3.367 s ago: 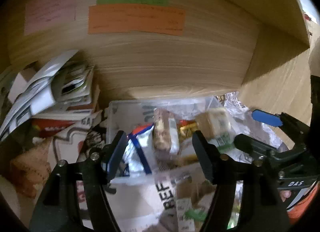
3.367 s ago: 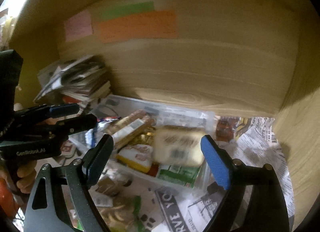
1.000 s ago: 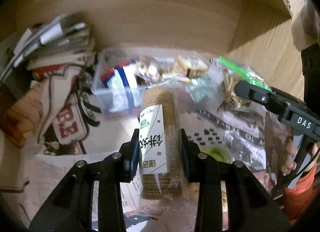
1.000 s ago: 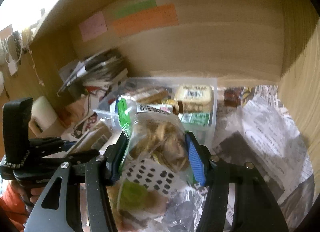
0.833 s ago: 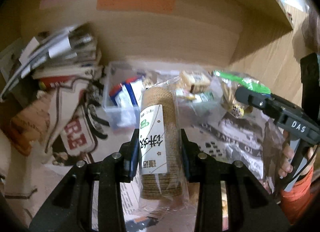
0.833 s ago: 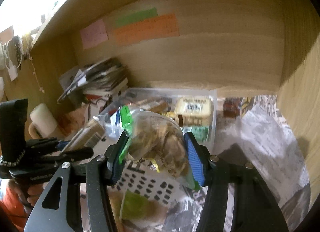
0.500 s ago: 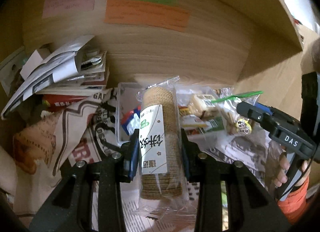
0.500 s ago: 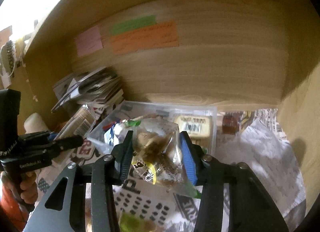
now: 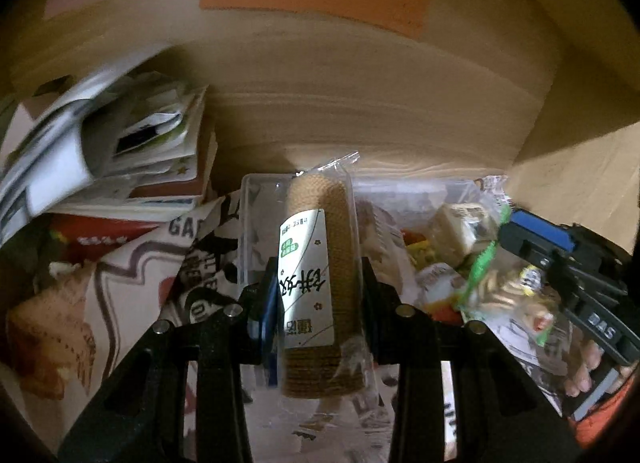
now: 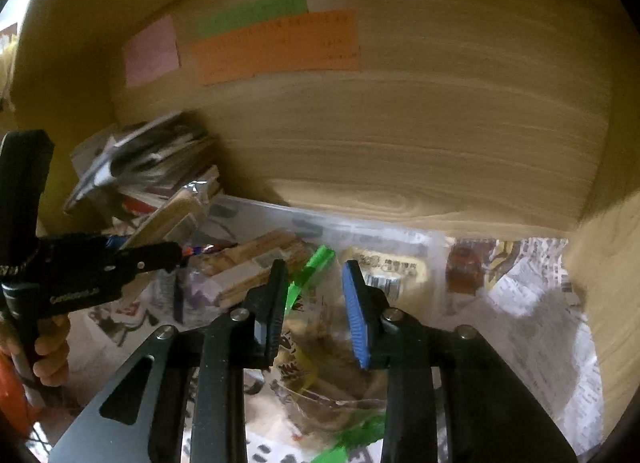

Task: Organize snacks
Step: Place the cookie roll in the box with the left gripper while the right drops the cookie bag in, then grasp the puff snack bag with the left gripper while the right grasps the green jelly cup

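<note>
**Wooden nook, clear bin dead ahead of both grippers**

Wood-panelled back wall (image 10: 440, 123) with orange note (image 10: 276, 45) is filling the background; newspaper-covered counter (image 10: 532, 303) below it is carrying the clear plastic bin (image 9: 256, 203).

Left gripper (image 9: 318, 303) is pinching the cracker roll (image 9: 320, 263) across its width. Roll's long axis is running along the fingers, far end pointing straight at the bin's left-hand part and overlapping its near wall in the left wrist view. Whether it is already over the rim, I cannot tell.

Right gripper (image 10: 314, 303) has just been closing and is squeezing the clear snack bag (image 10: 316, 347), green zip strip (image 10: 310, 267) sticking up between the pads. Bin is lying just ahead, already holding a cream packet (image 10: 384, 267) and wrapped bars (image 10: 256, 259).

Judgement: both loads are lining up with the bin, left one aimed at the emptier left end. Next move looks like a short push forward, then release. Risk: roll is long, could tip over the wall if dropped end-first.
</note>
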The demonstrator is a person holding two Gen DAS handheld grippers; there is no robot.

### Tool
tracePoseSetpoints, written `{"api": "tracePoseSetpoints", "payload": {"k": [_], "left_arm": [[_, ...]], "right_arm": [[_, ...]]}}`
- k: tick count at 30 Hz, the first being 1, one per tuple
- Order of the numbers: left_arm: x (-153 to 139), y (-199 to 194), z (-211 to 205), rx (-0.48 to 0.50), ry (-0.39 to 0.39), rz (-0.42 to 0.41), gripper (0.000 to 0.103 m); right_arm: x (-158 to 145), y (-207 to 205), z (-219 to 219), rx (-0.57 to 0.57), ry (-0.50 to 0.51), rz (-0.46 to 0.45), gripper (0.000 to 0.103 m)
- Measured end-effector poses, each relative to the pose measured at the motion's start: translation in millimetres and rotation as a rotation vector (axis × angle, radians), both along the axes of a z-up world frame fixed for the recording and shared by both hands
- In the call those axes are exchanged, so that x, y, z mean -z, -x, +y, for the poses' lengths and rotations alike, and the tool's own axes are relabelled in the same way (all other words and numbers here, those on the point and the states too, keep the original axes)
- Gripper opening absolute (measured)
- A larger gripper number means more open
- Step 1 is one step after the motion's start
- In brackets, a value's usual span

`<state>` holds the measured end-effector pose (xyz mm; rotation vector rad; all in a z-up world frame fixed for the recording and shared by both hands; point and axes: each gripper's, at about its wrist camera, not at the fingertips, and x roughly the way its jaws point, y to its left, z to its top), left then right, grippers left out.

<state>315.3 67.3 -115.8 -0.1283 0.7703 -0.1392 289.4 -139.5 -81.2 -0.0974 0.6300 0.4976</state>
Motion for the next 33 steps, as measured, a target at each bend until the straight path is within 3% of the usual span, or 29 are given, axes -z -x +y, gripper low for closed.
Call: {"api": "tracePoseSetpoints", "payload": {"k": [6, 11, 15, 25, 33], "left_arm": [[7.1, -16.7, -0.1, -0.019, -0.001, 0.026, 0.039], [-6.3, -9.5, 3.1, -0.035, 0.014, -0.011, 0.06], [-21.7, 4.3, 4.0, -0.03, 0.006, -0.046, 0.061], [-42.3, 61.1, -4.3, -0.003, -0.016, -0.106, 0.068], [-30.4, 107.1, -17.5, 0.024, -0.04, -0.088, 0.073]], "right_arm": [[3.2, -9.0, 3.5, 0.004, 0.031, 0.001, 0.029], [7.8, -25.7, 8.6, 0.008, 0.068, 0.028, 0.03], [6.1, -34.4, 6.2, -0.003, 0.04, 0.085, 0.031], [-24.3, 19.3, -6.1, -0.031, 0.007, 0.002, 0.049], [-10.9, 68.0, -21.3, -0.043, -0.03, 0.036, 0.055]]}}
